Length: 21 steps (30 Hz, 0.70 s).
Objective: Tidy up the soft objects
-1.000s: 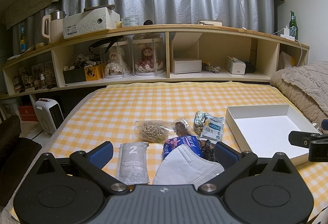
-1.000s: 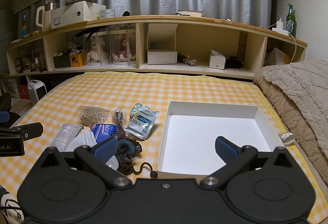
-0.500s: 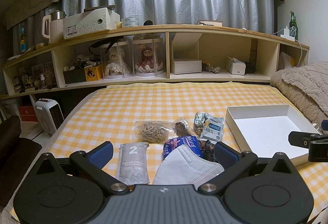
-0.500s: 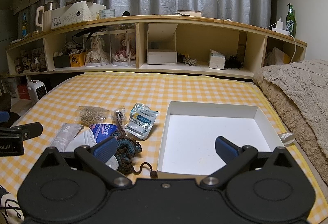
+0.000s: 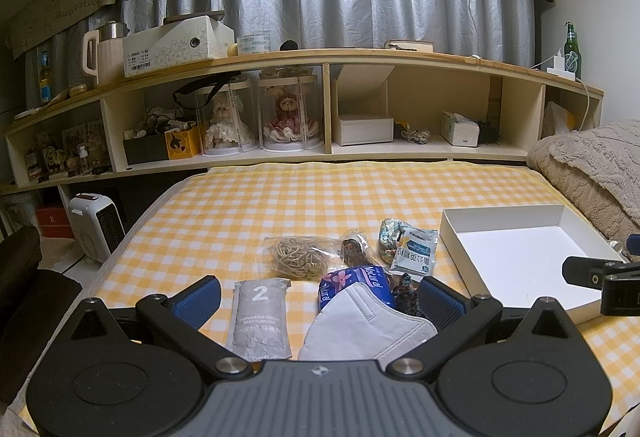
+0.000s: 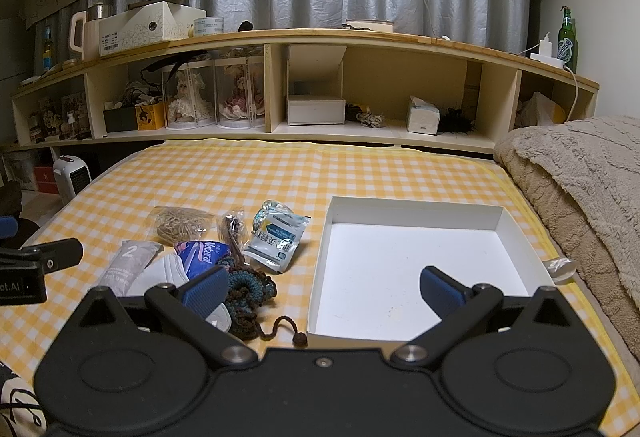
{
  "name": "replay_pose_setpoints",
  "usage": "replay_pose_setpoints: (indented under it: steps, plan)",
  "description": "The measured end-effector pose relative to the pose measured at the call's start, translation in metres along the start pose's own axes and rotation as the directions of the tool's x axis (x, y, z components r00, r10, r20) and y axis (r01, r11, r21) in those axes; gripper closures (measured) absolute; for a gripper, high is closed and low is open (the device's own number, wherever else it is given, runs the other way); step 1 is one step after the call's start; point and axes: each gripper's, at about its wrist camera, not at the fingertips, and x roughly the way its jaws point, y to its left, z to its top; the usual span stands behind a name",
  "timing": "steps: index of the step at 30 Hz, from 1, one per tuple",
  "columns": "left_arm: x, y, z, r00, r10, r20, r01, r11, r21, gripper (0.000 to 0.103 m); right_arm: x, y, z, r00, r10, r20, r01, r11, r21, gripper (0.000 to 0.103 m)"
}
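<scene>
A heap of soft items lies on the yellow checked bed: a white face mask, a grey "2" seat-cushion packet, a blue Natural pack, a bag of rubber bands, a white sachet and a dark crochet pouch. A white open box stands empty to their right. My left gripper is open just above the mask and packet. My right gripper is open over the box's near left corner, holding nothing.
A beige blanket is piled along the bed's right side. A wooden shelf with dolls, boxes and tissues runs behind the bed. A small white heater stands on the floor at left.
</scene>
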Motion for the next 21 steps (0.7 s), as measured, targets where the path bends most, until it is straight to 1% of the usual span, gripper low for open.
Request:
replay_pose_setpoints:
  steps: [7, 14, 18, 21]
  plan:
    - [-0.001, -0.001, 0.004, 1.0, -0.006, 0.01, 0.006, 1.0, 0.0, 0.0, -0.002, 0.0, 0.0, 1.0, 0.003, 0.015, -0.003, 1.0, 0.015, 0.0]
    - [0.007, 0.002, 0.016, 0.999, -0.02, 0.029, 0.02, 1.0, -0.006, 0.0, 0.003, -0.006, 0.006, 0.999, -0.031, 0.034, 0.029, 0.998, 0.057, 0.0]
    - [0.021, 0.006, 0.026, 1.0, -0.014, 0.023, 0.014, 1.0, -0.009, 0.0, 0.008, -0.005, 0.011, 0.998, -0.022, 0.067, 0.02, 0.999, 0.035, 0.0]
    - [0.033, 0.01, 0.034, 1.0, -0.009, 0.016, 0.009, 1.0, 0.008, 0.0, 0.015, -0.001, 0.016, 0.997, -0.009, 0.08, 0.008, 1.0, 0.009, 0.0]
